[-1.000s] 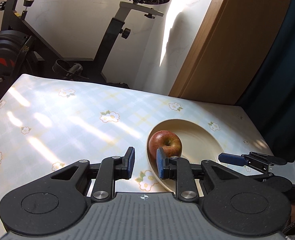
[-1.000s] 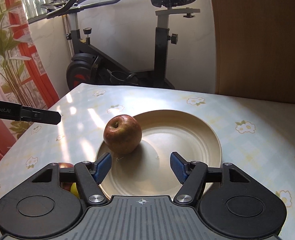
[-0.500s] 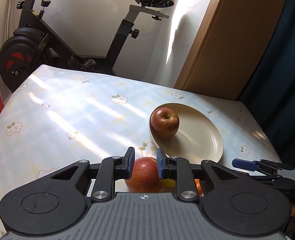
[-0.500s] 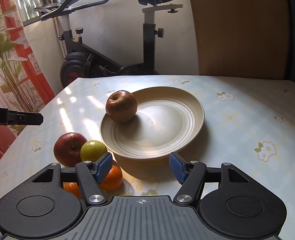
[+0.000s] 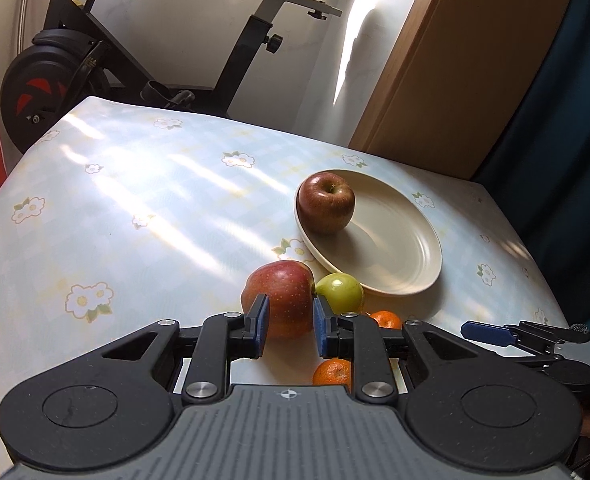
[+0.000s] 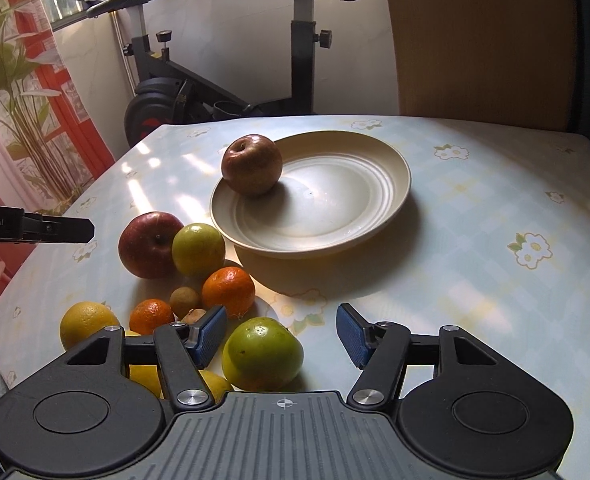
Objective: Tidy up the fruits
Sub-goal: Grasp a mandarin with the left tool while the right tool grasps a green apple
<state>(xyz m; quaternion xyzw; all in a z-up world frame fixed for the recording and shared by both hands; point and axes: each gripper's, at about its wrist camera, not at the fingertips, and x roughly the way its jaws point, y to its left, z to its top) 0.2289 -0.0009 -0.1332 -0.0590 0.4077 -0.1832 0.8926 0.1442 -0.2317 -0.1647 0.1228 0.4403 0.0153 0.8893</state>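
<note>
A cream plate [image 5: 399, 240] [image 6: 335, 216] holds one dark red apple [image 5: 326, 203] [image 6: 252, 164] at its left rim. On the table beside the plate lie a red apple [image 5: 279, 296] [image 6: 147, 245], a small green apple [image 5: 341, 290] [image 6: 198, 249], mandarins [image 6: 228, 291], a lemon [image 6: 85, 322] and a large green fruit [image 6: 261, 354]. My left gripper [image 5: 289, 326] is narrowly open and empty, hovering in front of the red apple on the table. My right gripper [image 6: 281, 340] is wide open and empty above the large green fruit.
The table has a pale flowered cloth [image 5: 135, 200]. An exercise bike [image 5: 75, 60] [image 6: 199, 92] stands behind it, a wooden panel [image 5: 455, 60] at the back right, a red window frame and plant [image 6: 23, 92] on the left.
Both grippers have pulled back from the plate toward the near table edge. The pile of loose fruit has come into view. The apple stays on the plate.
</note>
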